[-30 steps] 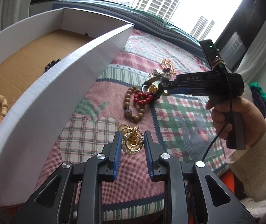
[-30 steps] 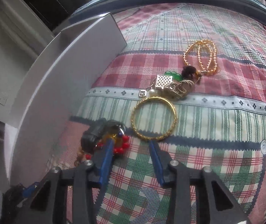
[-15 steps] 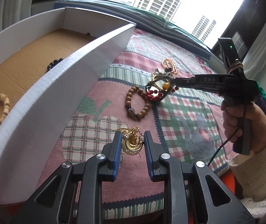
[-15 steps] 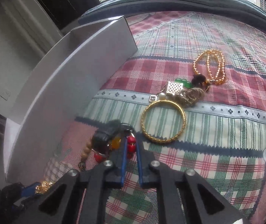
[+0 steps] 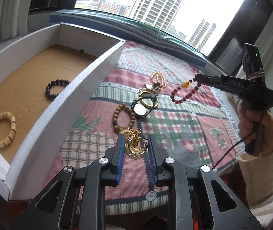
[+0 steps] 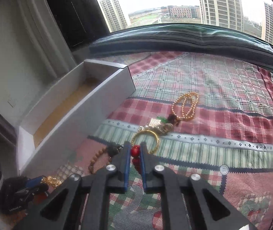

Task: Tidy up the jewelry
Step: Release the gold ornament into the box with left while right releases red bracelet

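Note:
My right gripper (image 6: 135,150) is shut on a red bead bracelet (image 5: 185,93) with one amber bead and holds it in the air above the patterned cloth; it also shows in the left wrist view (image 5: 197,77). My left gripper (image 5: 136,140) is open low over the cloth, with a gold ornament (image 5: 135,146) between its fingers. A white box (image 5: 82,88) with a cardboard floor stands at the left and holds a black bead bracelet (image 5: 56,88) and a pale wooden bracelet (image 5: 3,129).
On the cloth lie a brown bead bracelet (image 5: 124,116), a watch (image 5: 141,110), a gold bangle (image 6: 146,140), small charms (image 6: 155,124) and a gold bead chain (image 6: 185,105). A window ledge (image 6: 174,40) runs along the far side.
My right gripper closed on the red bracelet and lifted it up off the cloth, uncovering the watch. My left gripper stayed open around the gold ornament.

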The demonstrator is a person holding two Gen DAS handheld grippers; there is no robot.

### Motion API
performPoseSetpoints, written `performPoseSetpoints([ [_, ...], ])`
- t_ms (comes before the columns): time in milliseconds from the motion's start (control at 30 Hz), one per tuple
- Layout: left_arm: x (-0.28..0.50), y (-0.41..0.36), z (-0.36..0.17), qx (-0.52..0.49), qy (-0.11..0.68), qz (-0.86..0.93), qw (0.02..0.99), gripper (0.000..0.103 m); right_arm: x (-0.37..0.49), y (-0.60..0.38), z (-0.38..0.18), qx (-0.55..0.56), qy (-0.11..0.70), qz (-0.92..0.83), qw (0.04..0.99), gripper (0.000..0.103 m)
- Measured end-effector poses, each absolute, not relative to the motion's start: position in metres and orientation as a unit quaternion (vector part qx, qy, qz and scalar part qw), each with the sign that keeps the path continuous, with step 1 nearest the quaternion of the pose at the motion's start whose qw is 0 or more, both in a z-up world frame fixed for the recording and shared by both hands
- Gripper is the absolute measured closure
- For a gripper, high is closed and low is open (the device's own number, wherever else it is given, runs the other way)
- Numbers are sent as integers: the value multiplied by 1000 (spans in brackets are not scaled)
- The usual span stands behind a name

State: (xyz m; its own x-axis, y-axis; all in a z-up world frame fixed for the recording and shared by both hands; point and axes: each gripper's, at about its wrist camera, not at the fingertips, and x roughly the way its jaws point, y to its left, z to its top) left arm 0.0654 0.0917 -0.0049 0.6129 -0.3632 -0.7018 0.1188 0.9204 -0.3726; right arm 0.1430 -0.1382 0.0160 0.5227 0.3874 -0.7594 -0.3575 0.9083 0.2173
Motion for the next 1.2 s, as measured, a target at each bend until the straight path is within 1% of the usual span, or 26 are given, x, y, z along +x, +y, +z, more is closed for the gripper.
performPoseSetpoints([
  [133,55,108,34,-146,396,-129,897,80,135,-123,44,6,421,245,873,93],
  [300,49,160,82,-158,370,-82,912,80,129,-78,75,-12,394,294,871,93],
  [467,55,214,102,-150,354,-11,923,80,124,-21,96,-22,375,351,858,93],
  [600,77,248,88,-152,368,27,917,80,122,32,97,-38,372,388,843,93],
  [700,100,262,63,-158,391,39,906,80,122,71,86,-50,385,409,825,93],
  [900,142,281,10,-178,432,58,882,80,116,133,45,-72,428,437,788,93],
  [1000,157,285,-8,-181,441,69,876,80,116,154,20,-87,446,437,776,93],
  [1067,165,285,-15,-171,445,76,875,78,117,164,3,-96,456,435,771,93],
  [1100,167,285,-17,-167,448,82,874,75,118,168,-4,-97,461,435,767,92],
  [1167,165,285,-16,-167,448,96,873,42,123,171,-15,-91,466,431,767,92],
  [1200,160,285,-12,-170,439,100,877,37,125,172,-18,-87,470,428,767,88],
])
